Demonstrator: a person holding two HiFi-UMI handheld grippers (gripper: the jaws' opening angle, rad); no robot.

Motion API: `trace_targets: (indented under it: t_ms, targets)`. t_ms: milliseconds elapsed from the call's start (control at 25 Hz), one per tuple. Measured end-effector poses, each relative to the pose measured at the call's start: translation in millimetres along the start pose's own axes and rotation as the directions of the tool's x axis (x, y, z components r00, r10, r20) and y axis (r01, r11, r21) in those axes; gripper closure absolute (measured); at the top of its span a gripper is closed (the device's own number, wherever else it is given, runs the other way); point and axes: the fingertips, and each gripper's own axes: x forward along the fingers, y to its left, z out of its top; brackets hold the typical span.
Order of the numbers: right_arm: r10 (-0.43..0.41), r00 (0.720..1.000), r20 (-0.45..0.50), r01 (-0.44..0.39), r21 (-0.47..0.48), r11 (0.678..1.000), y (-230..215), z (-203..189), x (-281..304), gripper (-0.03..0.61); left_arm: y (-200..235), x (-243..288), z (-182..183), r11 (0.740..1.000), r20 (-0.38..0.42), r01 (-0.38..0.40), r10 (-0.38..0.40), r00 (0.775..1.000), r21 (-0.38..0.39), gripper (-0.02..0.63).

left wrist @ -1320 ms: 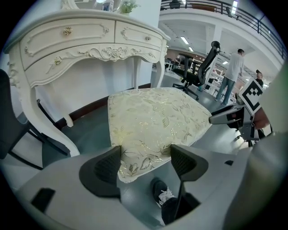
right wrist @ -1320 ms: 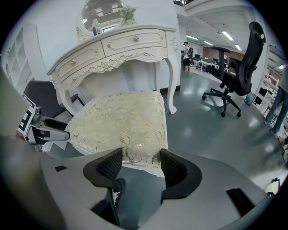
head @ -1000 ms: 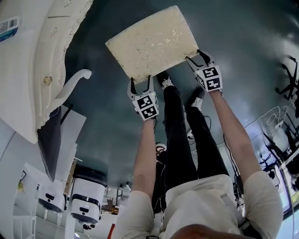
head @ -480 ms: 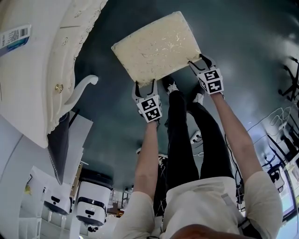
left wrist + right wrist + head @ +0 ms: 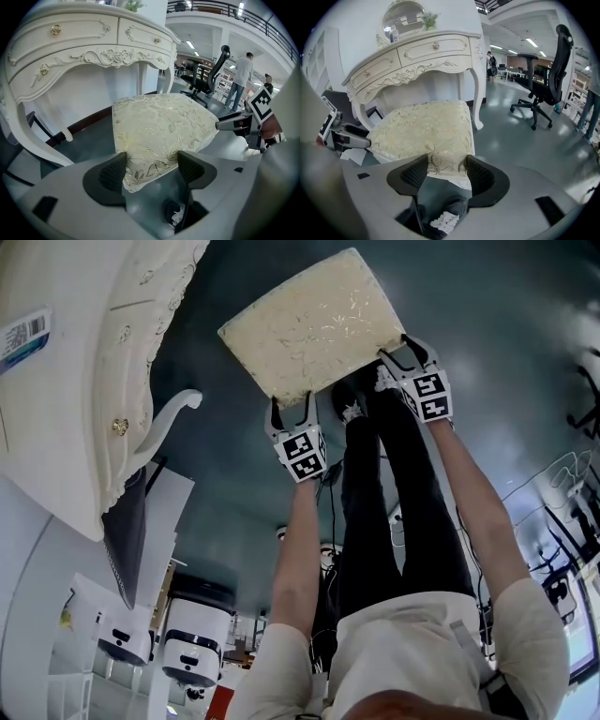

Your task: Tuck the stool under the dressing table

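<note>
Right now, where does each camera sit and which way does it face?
Head view: on the person's head, facing steeply down at stool and dressing table; arms, legs, left gripper, right gripper show.
Left gripper view: on the left gripper, along its jaws clamping a stool corner, table beyond.
Right gripper view: likewise, on the other near corner.
All share stool and table.

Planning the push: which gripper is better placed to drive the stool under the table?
Probably the right gripper: it clamps the stool on the side away from the table, and its view looks across the stool straight under the table. The left gripper, also clamped, can steer.
</note>
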Motion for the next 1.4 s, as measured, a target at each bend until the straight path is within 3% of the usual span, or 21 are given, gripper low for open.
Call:
trace_targets:
  t_ms: [320,720,960,1400]
  targets:
    - [0.051,0.998,0.036,-0.048,-0.069,0.996,-15.0,70.2,45.3,0.304,28.8,32.5,55.5,0.997,0.027,-0.052,0.053,0.998,-0.052,0.261]
    - [0.083,0.993,0.084,-0.075,-0.098,0.992,-25.1,99.4,64.8,0.304,38.9,50.2,79.8,0.995,0.062,-0.079,0.083,0.995,-0.063,0.261]
    - [0.119,0.990,0.082,-0.108,-0.130,0.986,-44.5,150.4,93.2,0.304,50.7,75.3,122.8,0.989,0.076,-0.111,0.119,0.990,-0.102,0.261]
    - [0.176,0.982,0.073,-0.159,-0.194,0.968,-60.9,198.9,130.1,0.304,60.9,100.2,154.6,0.969,0.074,-0.175,0.190,0.979,-0.173,0.261]
